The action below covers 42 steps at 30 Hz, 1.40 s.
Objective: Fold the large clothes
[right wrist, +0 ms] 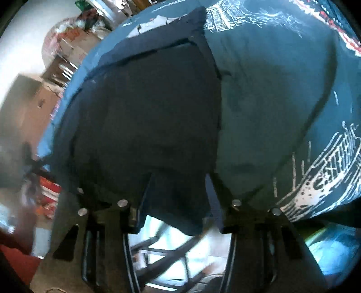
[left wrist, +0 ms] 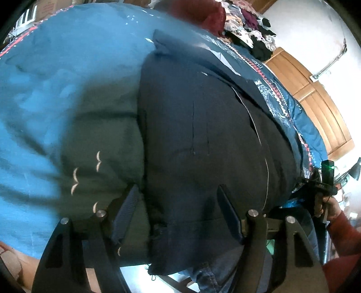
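A dark navy garment (left wrist: 203,126) lies flat on a blue patterned bedspread (left wrist: 67,56), its near hem reaching the bed's edge. My left gripper (left wrist: 178,202) hovers over that hem near its left corner. Its jaws are open, with the garment's edge lying between the fingers (left wrist: 127,209) and no pad pressing on it. In the right wrist view the same garment (right wrist: 146,108) fills the middle, and my right gripper (right wrist: 179,191) is open astride its hanging corner. The right gripper (left wrist: 327,178) also shows at the right edge of the left wrist view, held by a hand in a red sleeve.
A heap of mixed clothes (left wrist: 252,29) and something dark red (left wrist: 198,13) sit at the far end of the bed. Wooden doors (left wrist: 315,101) stand to the right. Cardboard boxes (right wrist: 29,108) and clutter lie left of the bed. Floor and a dark frame (right wrist: 169,248) show below the edge.
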{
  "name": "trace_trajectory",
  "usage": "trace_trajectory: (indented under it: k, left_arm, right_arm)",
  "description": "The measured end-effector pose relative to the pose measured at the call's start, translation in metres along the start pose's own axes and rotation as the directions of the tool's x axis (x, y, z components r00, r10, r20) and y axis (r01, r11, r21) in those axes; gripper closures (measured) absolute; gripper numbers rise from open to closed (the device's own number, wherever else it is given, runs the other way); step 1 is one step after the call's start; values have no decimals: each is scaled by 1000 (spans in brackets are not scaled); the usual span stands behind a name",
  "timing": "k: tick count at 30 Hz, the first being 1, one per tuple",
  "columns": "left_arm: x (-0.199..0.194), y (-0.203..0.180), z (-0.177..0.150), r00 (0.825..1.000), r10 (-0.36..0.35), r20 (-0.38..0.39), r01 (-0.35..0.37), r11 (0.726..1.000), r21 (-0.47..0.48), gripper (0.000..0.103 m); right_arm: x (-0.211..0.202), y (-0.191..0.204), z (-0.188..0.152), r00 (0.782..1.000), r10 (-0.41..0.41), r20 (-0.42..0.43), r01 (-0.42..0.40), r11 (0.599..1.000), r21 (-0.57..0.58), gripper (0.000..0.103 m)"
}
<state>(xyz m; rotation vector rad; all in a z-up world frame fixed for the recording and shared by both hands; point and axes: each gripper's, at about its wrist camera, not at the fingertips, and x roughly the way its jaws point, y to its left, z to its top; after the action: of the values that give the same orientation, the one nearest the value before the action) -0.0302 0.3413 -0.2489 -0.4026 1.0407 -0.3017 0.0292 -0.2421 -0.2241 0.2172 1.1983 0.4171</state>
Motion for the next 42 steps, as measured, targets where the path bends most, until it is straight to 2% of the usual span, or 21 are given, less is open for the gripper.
trace_trajectory:
  k: [3,5,8,15,17,19,24,25,26,27,28,30,31,33,35,38,39,42]
  left_arm:
    - [-2,-2,0,1000,-14,-9,14,1000,5,31]
    - [-1,-10,1,999,-34,-26,35,999,32,34]
    - [4,-17,-2,998,-2,-58,7,997,77,34]
    - [1,-11,-7,998,-12,-55,17,996,85,33]
    - [3,-10,-9,999,-9,-50,14,996,83,33]
    - [4,-11,-8,999,2,-48,2,997,82,34]
    - [4,-6,-9,999,24,-41,-22,998,57,51]
    - [7,-7,-9,997,48,-57,-44,996,73,67]
    - [7,-7,-7,997,40,-65,-37,998,58,98]
    - [2,-7,-4,997,-13,-72,14,1000,14,97]
    - [-5,-11,-2,998,-31,-57,31,1000,5,97]
    - [-30,-20,9,993,-119,9,119,993,-25,97]
    - [-45,-24,19,984,-170,60,172,984,-43,97]
    - [-60,-26,37,969,-212,124,220,974,-54,97]
    - [-68,-25,62,948,-259,187,277,958,-76,97]
    - [-66,-22,103,927,-289,241,320,942,-102,98]
    - [-63,-19,120,920,-297,256,333,936,-112,98]
    - [-42,-16,174,924,-264,278,307,944,-123,97]
  right_arm:
    - [4,3,0,999,37,3,-37,999,-9,54]
    - [7,7,-2,999,49,-4,-49,998,-31,47]
    - [19,4,-14,998,44,-46,-45,999,-26,47]
    - [19,2,-18,997,69,-35,-69,998,-13,42]
    - [18,0,-21,997,70,-42,-71,997,-21,38]
    - [17,1,-22,996,78,-52,-80,996,-26,38]
    - [19,0,-27,997,58,-48,-59,998,-21,39]
    - [21,4,-27,998,46,-52,-48,998,-37,41]
    - [22,7,-25,998,39,-57,-42,998,-49,66]
    - [18,8,-23,998,26,-60,-29,999,-42,88]
    - [10,7,-21,997,55,-47,-56,998,-23,100]
    - [-22,12,-16,986,164,13,-164,986,-7,101]
    - [-38,17,-12,979,199,43,-199,980,-11,101]
    - [-67,25,1,960,260,105,-260,965,-21,101]
    - [-86,28,19,942,298,152,-297,954,-31,101]
    - [-94,24,50,919,341,198,-345,938,-13,102]
    - [-94,22,70,910,355,217,-361,932,-10,102]
    - [-89,15,131,894,367,256,-374,927,-24,102]
